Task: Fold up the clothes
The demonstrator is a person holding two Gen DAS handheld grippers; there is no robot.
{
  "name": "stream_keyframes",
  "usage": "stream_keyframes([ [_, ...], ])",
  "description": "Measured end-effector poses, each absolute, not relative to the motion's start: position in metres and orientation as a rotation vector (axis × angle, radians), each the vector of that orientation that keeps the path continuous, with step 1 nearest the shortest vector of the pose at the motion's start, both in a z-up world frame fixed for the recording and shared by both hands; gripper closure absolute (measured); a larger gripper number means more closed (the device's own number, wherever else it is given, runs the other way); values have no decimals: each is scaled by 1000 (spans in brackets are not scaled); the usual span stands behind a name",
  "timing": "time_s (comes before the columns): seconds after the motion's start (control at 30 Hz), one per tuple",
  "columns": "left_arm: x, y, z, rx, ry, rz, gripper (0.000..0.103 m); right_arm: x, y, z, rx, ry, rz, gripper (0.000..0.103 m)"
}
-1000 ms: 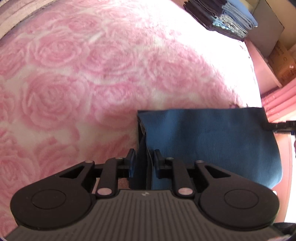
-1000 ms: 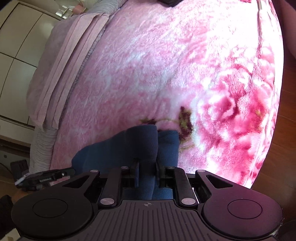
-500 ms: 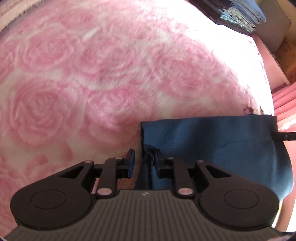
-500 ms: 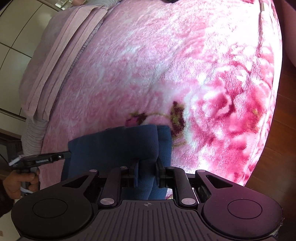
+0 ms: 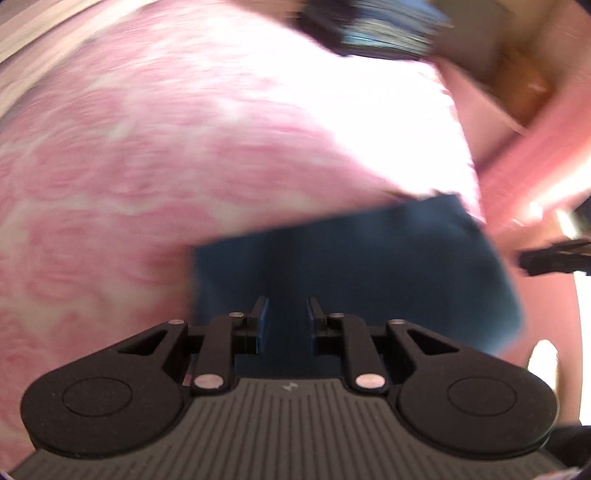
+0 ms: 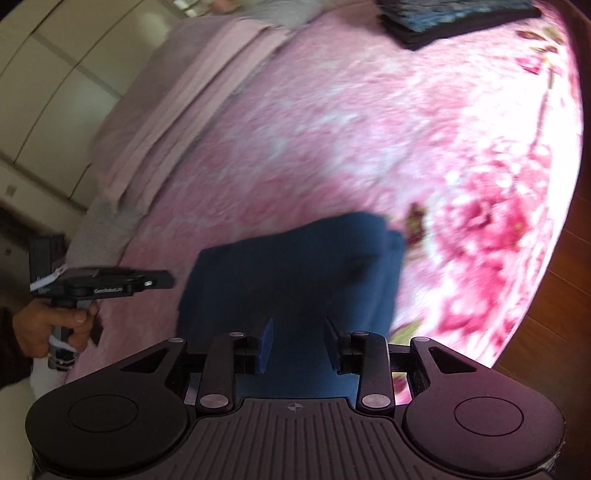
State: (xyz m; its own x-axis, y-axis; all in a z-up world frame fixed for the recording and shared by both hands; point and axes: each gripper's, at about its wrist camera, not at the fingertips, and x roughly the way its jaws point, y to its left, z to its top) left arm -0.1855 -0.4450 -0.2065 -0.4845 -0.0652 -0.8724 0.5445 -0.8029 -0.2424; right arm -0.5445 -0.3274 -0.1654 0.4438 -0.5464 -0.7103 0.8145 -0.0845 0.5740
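In the left wrist view, the left gripper (image 5: 286, 317) fills the lower middle of the frame, pointing steeply down at the blue cloth (image 5: 369, 266). Its jaws stand a narrow way apart; the blue seen between them lies below, and whether they pinch anything I cannot tell through the blur. The cloth lies folded on the pink blanket (image 5: 155, 184), from lower centre to the right, its long axis running left to right and rising slightly to the right. At the right edge the right gripper's dark tip shows, apart from the cloth. A stack of folded clothes (image 5: 376, 33) sits at top right.

In the right wrist view, a hand (image 6: 51, 325) at the left edge grips the left gripper's handle, its body level and pointing right toward the cloth (image 6: 295, 273). The right gripper (image 6: 298, 338) at lower centre tilts down; its jaws are opening, with cloth seen between them but not pressed. The cloth's folded edge rises toward upper right.
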Motion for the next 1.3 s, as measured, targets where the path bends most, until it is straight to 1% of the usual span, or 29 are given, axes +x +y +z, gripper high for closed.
stream_keyframes([
  [0.1,-199,-402,-215,1393,729,-2402,86,-511,-312,-177,1156,350,-1093,69],
  [0.17,-209,-380,-236,1504,690,-2373,86,-498,-303,-194,1156,396,-1088,69],
  [0.2,-212,-371,-246,1551,643,-2356,86,-495,-299,-203,1168,405,-1092,69],
  [0.23,-213,-365,-247,1553,598,-2359,87,-496,-294,-206,1191,382,-1099,69],
  [0.37,-220,-365,-228,1543,601,-2357,88,-502,-267,-191,1216,286,-1144,69],
  [0.4,-226,-364,-220,1541,577,-2379,88,-506,-260,-191,1236,267,-1153,68],
  [0.47,-241,-357,-207,1539,524,-2433,87,-515,-248,-195,1284,239,-1169,51],
  [0.5,-250,-356,-201,1534,517,-2461,87,-520,-245,-198,1297,236,-1180,37],
  [0.53,-261,-355,-196,1530,520,-2489,87,-526,-245,-200,1303,233,-1184,35],
  [0.63,-297,-350,-189,1549,510,-2572,87,-541,-258,-209,1325,198,-1105,35],
  [0.7,-322,-348,-195,1614,504,-2594,87,-550,-274,-215,1336,174,-1018,35],
  [0.8,-346,-343,-219,1797,480,-2505,87,-556,-307,-227,1320,158,-908,35],
  [0.87,-347,-343,-231,1857,447,-2441,87,-556,-329,-240,1346,150,-835,35],
  [0.93,-347,-342,-237,1869,432,-2420,87,-559,-346,-261,1432,139,-753,36],
  [1.03,-348,-342,-242,1865,444,-2394,87,-571,-343,-275,1547,61,-645,36],
  [1.2,-350,-345,-247,1857,472,-2371,88,-569,-310,-278,1590,152,-602,36],
  [1.3,-349,-345,-240,1848,486,-2363,88,-562,-299,-275,1561,257,-615,36],
])
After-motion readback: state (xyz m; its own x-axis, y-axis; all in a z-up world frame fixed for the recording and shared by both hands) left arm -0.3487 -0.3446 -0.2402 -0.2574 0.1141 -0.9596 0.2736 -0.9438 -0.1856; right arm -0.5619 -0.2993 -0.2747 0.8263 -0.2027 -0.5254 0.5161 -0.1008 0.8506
